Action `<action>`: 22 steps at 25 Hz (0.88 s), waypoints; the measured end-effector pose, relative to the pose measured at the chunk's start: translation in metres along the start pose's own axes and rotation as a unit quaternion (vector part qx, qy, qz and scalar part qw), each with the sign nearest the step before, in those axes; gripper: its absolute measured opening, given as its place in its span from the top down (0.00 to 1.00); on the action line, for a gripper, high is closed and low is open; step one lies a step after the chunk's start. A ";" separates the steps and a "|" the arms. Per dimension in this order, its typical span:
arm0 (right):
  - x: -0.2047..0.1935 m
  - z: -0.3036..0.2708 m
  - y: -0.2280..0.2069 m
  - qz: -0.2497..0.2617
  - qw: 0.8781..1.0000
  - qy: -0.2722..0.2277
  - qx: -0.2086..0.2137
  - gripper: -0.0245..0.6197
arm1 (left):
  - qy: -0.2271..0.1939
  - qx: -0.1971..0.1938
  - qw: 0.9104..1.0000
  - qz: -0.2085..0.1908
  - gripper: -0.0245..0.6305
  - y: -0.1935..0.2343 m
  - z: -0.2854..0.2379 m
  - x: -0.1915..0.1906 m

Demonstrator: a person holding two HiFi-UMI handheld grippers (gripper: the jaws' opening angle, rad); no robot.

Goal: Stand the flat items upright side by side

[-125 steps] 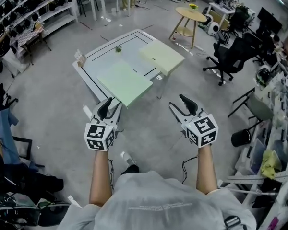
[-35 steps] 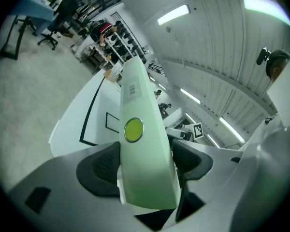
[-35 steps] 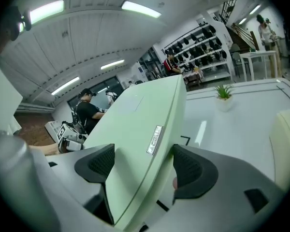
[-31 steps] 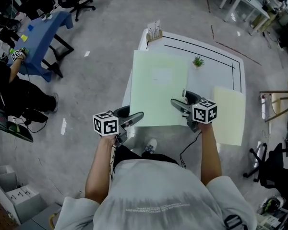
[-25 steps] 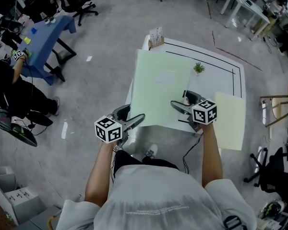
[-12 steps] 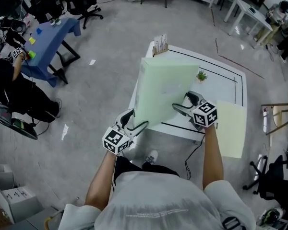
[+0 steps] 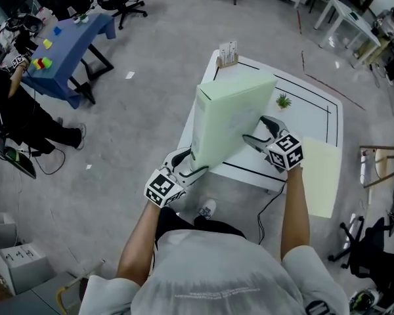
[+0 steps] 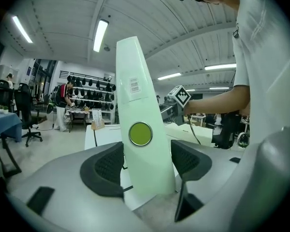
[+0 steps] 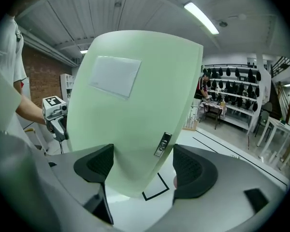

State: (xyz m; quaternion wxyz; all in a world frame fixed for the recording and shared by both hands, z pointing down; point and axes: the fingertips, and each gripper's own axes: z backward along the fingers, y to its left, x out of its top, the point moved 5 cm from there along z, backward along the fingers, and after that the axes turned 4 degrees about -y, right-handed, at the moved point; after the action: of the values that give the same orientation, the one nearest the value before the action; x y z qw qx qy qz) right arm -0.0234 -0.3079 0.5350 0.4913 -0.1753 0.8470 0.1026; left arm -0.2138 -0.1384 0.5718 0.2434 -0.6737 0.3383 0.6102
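The pale green file [image 7: 226,120] tilts part-upright at the near edge of the worktop [image 7: 315,117], left hand-held gripper [image 7: 189,163] pinching its spine, right hand-held gripper [image 7: 256,128] pinching its free edge; risk, in my judgement: uneven lifting lets it slip and topple floorward.

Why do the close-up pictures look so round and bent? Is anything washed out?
Left gripper view: wide-angle lens bows the green folder and darkens the corners; the ceiling lamp glares. Right gripper view: same bulging, folder sharp. Head view: evenly lit, mildly curved.
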 end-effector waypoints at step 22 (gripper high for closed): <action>-0.010 -0.034 0.003 0.030 0.999 0.043 -0.007 0.39 | 0.093 -0.065 0.992 -0.051 0.59 -0.025 -0.020 -0.046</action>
State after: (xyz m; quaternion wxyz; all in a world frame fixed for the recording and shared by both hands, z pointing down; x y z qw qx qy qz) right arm -0.0477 -0.3147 0.5607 0.4497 -0.1570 0.8717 0.1153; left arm -0.1830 -0.1290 0.6172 0.1971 -0.7581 0.2842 0.5530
